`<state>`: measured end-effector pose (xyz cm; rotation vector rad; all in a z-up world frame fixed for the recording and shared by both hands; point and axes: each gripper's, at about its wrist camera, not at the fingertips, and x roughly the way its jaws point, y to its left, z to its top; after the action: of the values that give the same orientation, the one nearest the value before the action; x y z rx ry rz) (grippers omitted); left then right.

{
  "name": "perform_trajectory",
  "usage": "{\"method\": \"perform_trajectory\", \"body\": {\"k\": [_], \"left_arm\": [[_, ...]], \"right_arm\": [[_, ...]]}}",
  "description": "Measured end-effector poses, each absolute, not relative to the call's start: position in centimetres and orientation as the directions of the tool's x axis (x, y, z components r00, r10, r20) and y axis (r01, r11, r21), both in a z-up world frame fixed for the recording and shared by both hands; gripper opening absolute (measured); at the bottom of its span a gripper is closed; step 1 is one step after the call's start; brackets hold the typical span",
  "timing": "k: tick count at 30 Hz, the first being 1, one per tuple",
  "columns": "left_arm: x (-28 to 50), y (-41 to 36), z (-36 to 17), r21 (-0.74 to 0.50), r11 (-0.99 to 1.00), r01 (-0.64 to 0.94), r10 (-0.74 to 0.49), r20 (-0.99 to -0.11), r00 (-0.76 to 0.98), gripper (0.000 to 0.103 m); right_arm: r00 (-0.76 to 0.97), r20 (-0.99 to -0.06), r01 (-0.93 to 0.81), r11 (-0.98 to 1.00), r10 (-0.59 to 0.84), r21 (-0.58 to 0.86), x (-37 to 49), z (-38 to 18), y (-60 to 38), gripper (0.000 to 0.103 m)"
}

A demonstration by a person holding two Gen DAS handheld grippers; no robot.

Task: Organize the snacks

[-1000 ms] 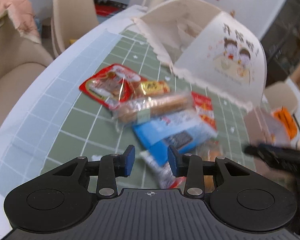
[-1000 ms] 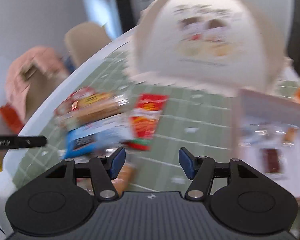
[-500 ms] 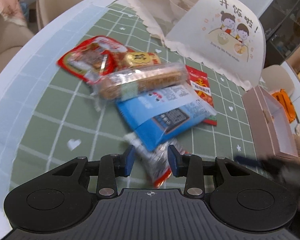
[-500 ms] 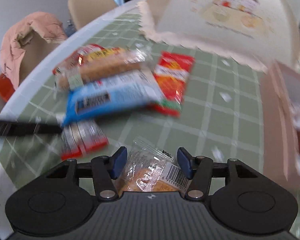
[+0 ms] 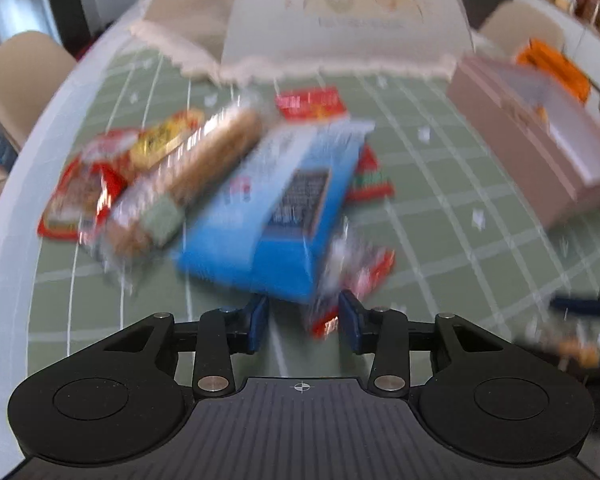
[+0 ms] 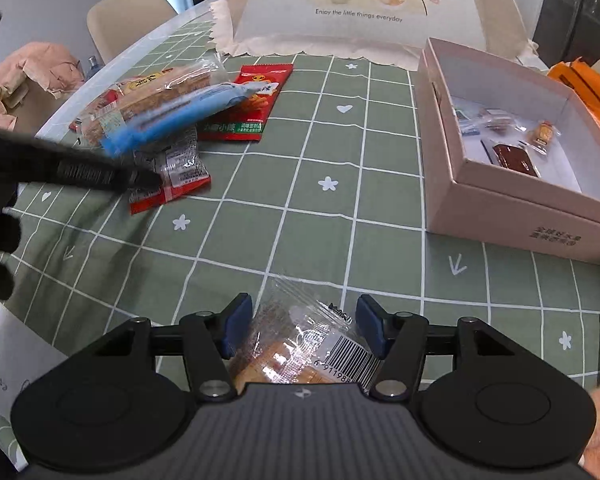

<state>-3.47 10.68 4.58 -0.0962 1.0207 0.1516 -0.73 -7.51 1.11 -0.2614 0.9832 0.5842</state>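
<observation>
A pile of snacks lies on the green checked tablecloth: a blue packet [image 5: 284, 208], a long biscuit pack [image 5: 184, 176], red packets [image 5: 80, 192] and a small red-and-clear packet [image 5: 356, 276]. My left gripper [image 5: 303, 322] is open just before that small packet, which reaches between the fingers. In the right wrist view the pile [image 6: 168, 112] lies at left and the left gripper's tip [image 6: 100, 172] covers the small packet [image 6: 172, 180]. My right gripper [image 6: 303, 330] is open around a clear wrapped biscuit [image 6: 300, 352] on the cloth. The pink box [image 6: 512, 208] holds a few snacks.
A white folding food cover [image 6: 364, 4] stands at the back of the table. An orange object [image 6: 588, 92] lies behind the pink box. Chairs [image 6: 128, 20] stand along the table's left edge. The pink box [image 5: 540, 152] is at right in the left wrist view.
My left gripper has swung right and closer to the pile, the small red packet now near its right finger. My right gripper has steadied over the clear biscuit pack; its jaws are unchanged.
</observation>
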Motion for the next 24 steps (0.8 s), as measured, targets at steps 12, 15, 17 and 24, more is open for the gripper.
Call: {"method": "perform_trajectory", "body": {"k": [12, 15, 17, 24], "left_arm": [[-10.6, 17.1, 8.5, -0.169, 0.913, -0.37, 0.109, -0.774, 0.623, 0.04], [-10.1, 17.8, 9.8, -0.178, 0.926, -0.332, 0.09, -0.751, 0.654, 0.04], [-9.4, 18.1, 10.4, -0.169, 0.938, -0.303, 0.082, -0.74, 0.667, 0.04], [-6.0, 19.7, 11.3, -0.096, 0.975, -0.199, 0.069, -0.726, 0.684, 0.04]], "right_arm": [[0.352, -0.779, -0.764, 0.64, 0.518, 0.08, 0.9, 3.2, 0.0, 0.063], [0.312, -0.8, -0.783, 0.615, 0.513, 0.088, 2.3, 2.2, 4.1, 0.063], [0.315, -0.811, -0.794, 0.605, 0.492, 0.058, 3.0, 1.3, 6.7, 0.063], [0.294, -0.824, -0.812, 0.581, 0.484, 0.051, 0.7, 1.9, 7.5, 0.05]]}}
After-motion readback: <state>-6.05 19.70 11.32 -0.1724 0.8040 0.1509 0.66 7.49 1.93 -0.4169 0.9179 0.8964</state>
